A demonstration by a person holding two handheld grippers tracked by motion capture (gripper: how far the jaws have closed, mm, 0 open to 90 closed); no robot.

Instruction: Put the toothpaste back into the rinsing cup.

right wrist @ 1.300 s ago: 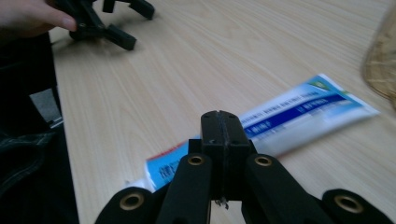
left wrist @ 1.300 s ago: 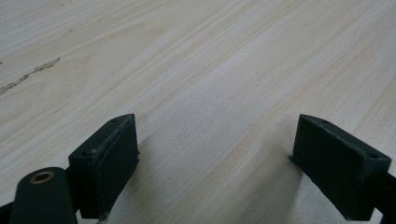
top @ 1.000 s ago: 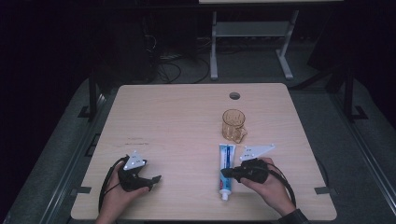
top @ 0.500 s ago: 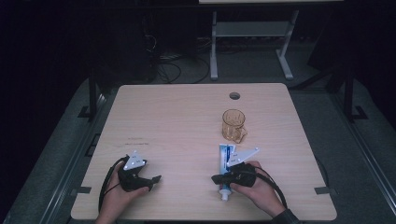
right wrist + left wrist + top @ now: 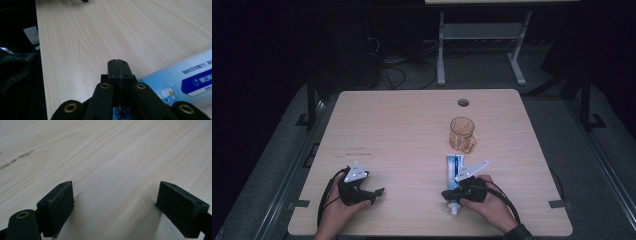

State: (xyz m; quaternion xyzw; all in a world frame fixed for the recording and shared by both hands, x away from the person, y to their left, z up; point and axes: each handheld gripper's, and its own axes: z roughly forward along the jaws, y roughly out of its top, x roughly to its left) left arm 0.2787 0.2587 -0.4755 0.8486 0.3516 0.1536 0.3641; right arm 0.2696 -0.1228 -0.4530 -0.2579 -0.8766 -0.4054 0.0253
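Resting low on the table [image 5: 412,130], my left gripper [image 5: 116,202] has its jaws spread wide over bare wood, with nothing between them. My right gripper [image 5: 117,67] has its jaws pressed together above the tube [image 5: 454,172]; whether they pinch the tube's edge I can't quite tell, since only a sliver of blue shows beneath them. The tube lies flat near the front edge, cap toward me, with the amber cup [image 5: 461,133] standing just beyond it.
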